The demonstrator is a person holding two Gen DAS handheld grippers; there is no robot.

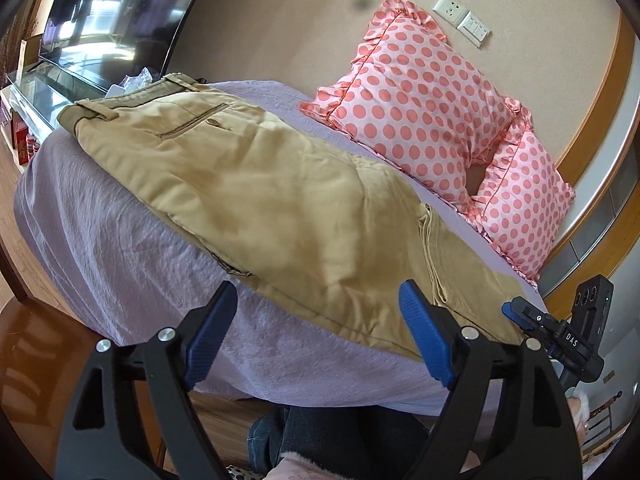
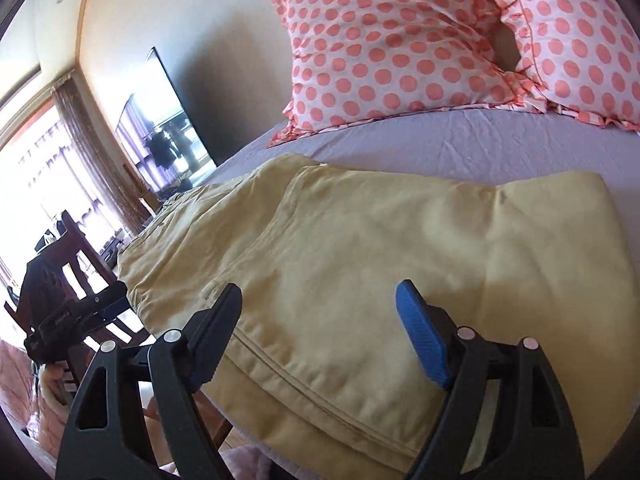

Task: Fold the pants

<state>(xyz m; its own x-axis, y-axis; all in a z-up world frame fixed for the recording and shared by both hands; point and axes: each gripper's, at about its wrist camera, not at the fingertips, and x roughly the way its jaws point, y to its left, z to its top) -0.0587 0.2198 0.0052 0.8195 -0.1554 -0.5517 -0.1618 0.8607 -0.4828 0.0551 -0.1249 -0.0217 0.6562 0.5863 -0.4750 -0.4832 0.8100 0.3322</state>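
Tan khaki pants (image 1: 256, 196) lie flat on a lilac-sheeted bed (image 1: 120, 248), waistband and back pocket at the far left, legs running right. The leg part is folded back over itself in the right wrist view (image 2: 360, 264). My left gripper (image 1: 316, 316) is open and empty, hovering just above the near edge of the pants. My right gripper (image 2: 320, 312) is open and empty over the folded leg section; it also shows in the left wrist view (image 1: 560, 328) at the pants' right end. The left gripper appears at the left of the right wrist view (image 2: 76, 316).
Two pink polka-dot pillows (image 1: 424, 108) lean on the wall behind the pants. A large TV (image 1: 120, 16) on a glass stand sits at the far left. A wooden chair (image 2: 80, 256) stands by the bed's near-left side. The person's legs (image 1: 336, 440) are below the bed edge.
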